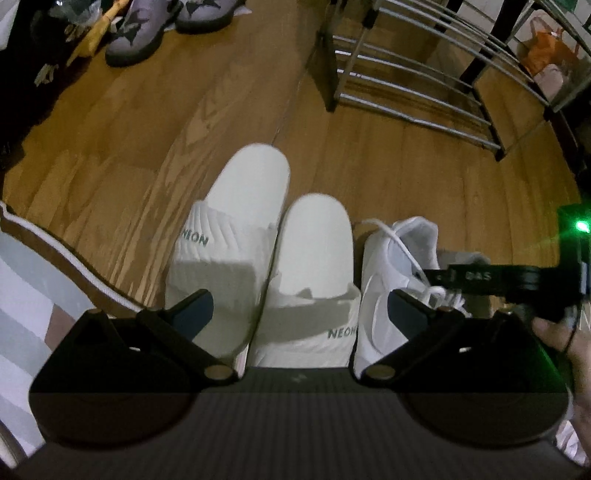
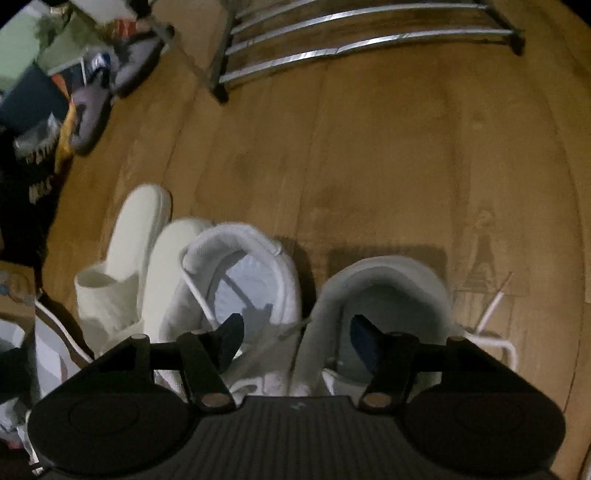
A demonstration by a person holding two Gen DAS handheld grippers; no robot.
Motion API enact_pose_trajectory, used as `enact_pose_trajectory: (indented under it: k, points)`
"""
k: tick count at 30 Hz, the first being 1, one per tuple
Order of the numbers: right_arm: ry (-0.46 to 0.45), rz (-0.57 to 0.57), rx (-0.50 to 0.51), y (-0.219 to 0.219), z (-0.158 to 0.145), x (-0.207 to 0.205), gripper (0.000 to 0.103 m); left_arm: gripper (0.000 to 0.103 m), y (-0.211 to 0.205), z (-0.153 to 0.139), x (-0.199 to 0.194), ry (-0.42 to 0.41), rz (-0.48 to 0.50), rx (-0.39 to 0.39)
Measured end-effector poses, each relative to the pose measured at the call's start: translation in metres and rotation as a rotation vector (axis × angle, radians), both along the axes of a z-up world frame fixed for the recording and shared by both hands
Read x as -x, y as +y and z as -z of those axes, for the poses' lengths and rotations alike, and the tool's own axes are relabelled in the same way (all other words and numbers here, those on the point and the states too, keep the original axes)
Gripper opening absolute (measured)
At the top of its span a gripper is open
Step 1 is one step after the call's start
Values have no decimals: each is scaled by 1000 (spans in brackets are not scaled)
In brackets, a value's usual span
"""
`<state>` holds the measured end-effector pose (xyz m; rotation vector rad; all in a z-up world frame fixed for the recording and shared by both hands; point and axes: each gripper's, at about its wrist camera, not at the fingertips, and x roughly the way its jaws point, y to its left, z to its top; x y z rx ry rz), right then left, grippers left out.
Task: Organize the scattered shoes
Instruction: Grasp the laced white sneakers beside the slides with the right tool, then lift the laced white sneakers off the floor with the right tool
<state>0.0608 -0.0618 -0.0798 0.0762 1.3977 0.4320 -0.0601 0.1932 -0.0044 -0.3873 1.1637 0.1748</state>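
Two white NEON slippers (image 1: 258, 236) lie side by side on the wooden floor, toes toward me. My left gripper (image 1: 301, 314) hangs over them, open wide, with nothing gripped. Beside them lie two white lace-up sneakers, the left sneaker (image 2: 255, 280) and the right sneaker (image 2: 391, 291). My right gripper (image 2: 297, 341) is low over the pair, one finger in each shoe's opening and the two inner walls between its fingers; the pads stand apart from those walls, so it is open. The slippers (image 2: 125, 266) show left of the sneakers. The right gripper's body (image 1: 487, 277) reaches in over one sneaker (image 1: 391, 266).
A chrome-barred shoe rack (image 1: 413, 81) (image 2: 362, 40) stands on the floor ahead. Grey shoes with dark star patches (image 1: 136, 33) (image 2: 110, 88) sit at the far left among clutter. A striped fabric edge (image 1: 37, 280) lies at the near left. A hand (image 1: 569, 354) shows at the right.
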Motion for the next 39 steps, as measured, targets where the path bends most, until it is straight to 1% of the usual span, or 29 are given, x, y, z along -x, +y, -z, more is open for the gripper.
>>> enact_pose_trajectory:
  k: [2,3,4,5,6,9,13,15,16,18,19,21,22,26,27,28,29,30,32,34,36,37,39]
  points:
    - [-45,-9,14,2,9,-1,69,102,3,5,3,17,-9,5]
    - [-76,-34,43,6,6,0,49,102,4,6,3,18,-11,7]
    - [-103,-57,68,9,3,2,35,102,5,6,4,19,-13,10]
    - [-117,-60,58,8,3,3,33,102,6,7,5,19,-15,14]
    - [-119,-30,4,0,5,4,32,102,7,6,6,16,-20,19]
    - [-137,28,-67,-16,5,8,31,102,9,6,7,9,-23,26]
    - [-253,30,-147,-31,-9,22,31,102,6,6,6,2,-13,42]
    - [-362,39,-195,-38,-29,33,29,102,4,7,6,0,-4,55]
    - [-399,31,-192,-37,-36,35,28,102,3,7,6,1,0,60]
    - [-468,20,-166,-35,-48,32,21,102,-1,8,5,4,12,71]
    - [-491,15,-150,-34,-53,27,13,102,-2,8,5,5,14,73]
    - [-467,10,-137,-36,-55,5,13,102,-5,10,5,9,25,79]
    - [-449,21,-117,-36,-54,-5,15,102,-6,10,5,12,29,79]
    - [-372,10,-94,-34,-40,-25,24,102,-8,13,5,24,36,86]
    - [-352,7,-88,-34,-37,-30,28,102,-8,14,5,26,36,85]
    - [-334,4,-85,-33,-34,-35,39,102,-7,15,5,30,35,84]
    - [-317,0,-94,-29,-31,-36,46,102,-7,16,4,34,33,83]
    - [-299,-8,-101,-25,-28,-38,58,102,-7,17,4,37,31,83]
    - [-285,-41,-95,-14,-21,-38,59,102,-7,18,3,42,28,86]
    - [-287,-63,-77,-5,-16,-41,65,102,-7,20,-1,51,36,100]
    - [-293,-96,-22,11,-10,-49,65,102,-7,21,-11,64,39,114]
    - [-296,-109,5,17,-8,-53,65,102,-7,20,-20,68,27,105]
    - [-296,-141,106,34,-2,-69,64,102,-14,16,-35,48,37,67]
